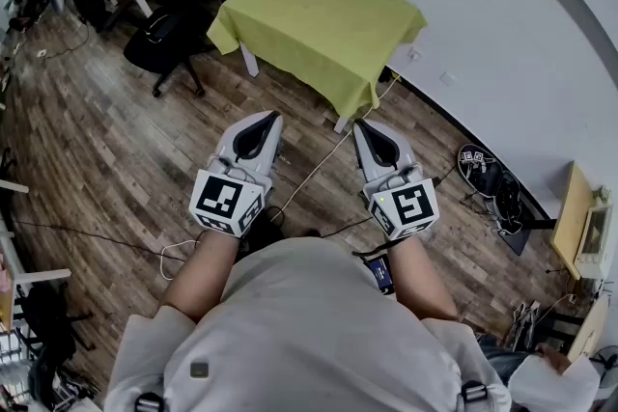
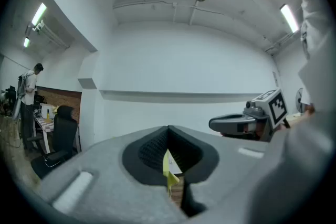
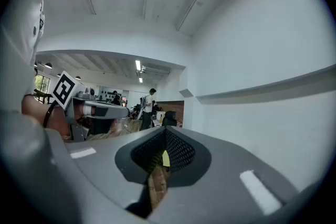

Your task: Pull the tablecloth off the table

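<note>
A yellow-green tablecloth (image 1: 319,19) covers a small white-legged table by the white wall, its edges hanging down on all sides. My left gripper (image 1: 268,118) and right gripper (image 1: 363,124) are held side by side above the wooden floor, short of the table and pointing toward it. Both are shut with nothing between the jaws. In the left gripper view the shut jaws (image 2: 169,162) leave a slit that shows a sliver of the yellow cloth (image 2: 169,171). The right gripper view shows its shut jaws (image 3: 164,157) and a small patch of yellow beyond them.
A black office chair (image 1: 169,39) stands left of the table. A light cable (image 1: 319,167) runs over the floor from the table toward me. Dark shoes (image 1: 488,174) and a wooden desk (image 1: 575,217) are at the right. A person (image 2: 29,97) stands far off.
</note>
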Demonstrator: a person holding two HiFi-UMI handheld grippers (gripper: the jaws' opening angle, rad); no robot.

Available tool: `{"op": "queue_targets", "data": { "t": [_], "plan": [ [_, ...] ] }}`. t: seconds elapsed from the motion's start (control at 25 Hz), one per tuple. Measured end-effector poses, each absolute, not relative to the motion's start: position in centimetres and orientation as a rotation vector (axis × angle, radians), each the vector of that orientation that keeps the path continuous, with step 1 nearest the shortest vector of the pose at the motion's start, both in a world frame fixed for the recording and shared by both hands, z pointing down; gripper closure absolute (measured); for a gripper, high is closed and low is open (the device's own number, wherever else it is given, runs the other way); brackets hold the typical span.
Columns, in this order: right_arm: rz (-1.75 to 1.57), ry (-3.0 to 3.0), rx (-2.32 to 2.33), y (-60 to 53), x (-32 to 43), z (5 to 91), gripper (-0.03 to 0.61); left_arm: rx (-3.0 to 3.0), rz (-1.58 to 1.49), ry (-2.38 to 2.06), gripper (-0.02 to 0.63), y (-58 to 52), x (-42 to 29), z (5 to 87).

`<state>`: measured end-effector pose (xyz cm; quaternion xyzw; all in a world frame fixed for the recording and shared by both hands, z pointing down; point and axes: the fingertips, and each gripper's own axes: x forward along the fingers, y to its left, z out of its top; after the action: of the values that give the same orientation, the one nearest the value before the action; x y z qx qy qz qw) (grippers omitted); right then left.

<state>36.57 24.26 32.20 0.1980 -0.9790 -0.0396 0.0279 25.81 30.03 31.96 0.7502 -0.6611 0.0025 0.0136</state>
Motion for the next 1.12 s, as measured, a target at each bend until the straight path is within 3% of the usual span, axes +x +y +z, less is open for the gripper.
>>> {"op": "queue_targets", "data": {
  "t": [0.56,1.12],
  "plan": [
    [-0.093,-3.017,0.6,22.2,32.3,33.4,0.569,2.305,0.011,-2.059,0.612,28.5,21.1,33.2],
    [-0.128,-3.004,0.642,17.2,18.6,33.4,0.568,2.301,-0.005,-2.033,0.612,23.8,6.9,34.3]
  ]
}}
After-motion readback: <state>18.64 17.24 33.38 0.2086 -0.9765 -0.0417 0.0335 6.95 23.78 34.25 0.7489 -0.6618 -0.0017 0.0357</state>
